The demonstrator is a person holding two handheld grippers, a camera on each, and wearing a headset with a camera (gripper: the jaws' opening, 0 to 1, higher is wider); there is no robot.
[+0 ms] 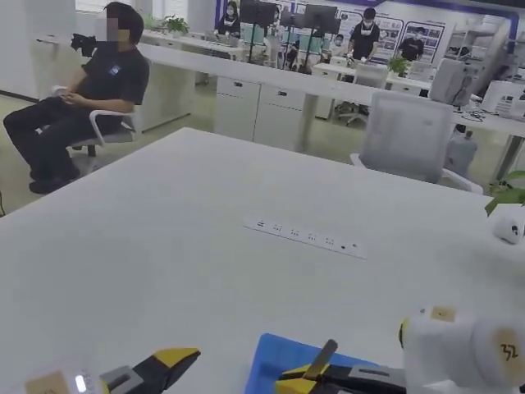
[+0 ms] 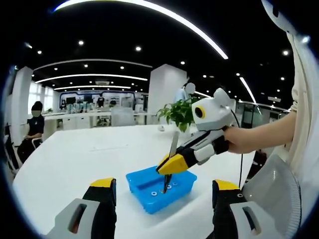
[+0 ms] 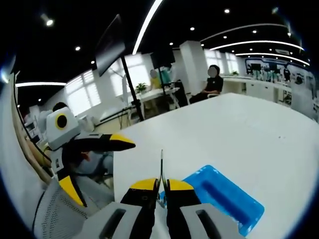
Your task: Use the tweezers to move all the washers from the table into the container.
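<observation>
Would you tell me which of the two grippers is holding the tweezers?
The right gripper: its jaws are shut on the tweezers, while the left gripper stands open.

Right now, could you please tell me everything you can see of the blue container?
The blue container is a shallow rectangular tray, plastic by its look, open-topped with a low rim. It sits flat on the white table. A few small washers lie on its floor. The tweezers, clamped in the right tool, point down into it; whether their tip touches its floor I cannot tell.
</observation>
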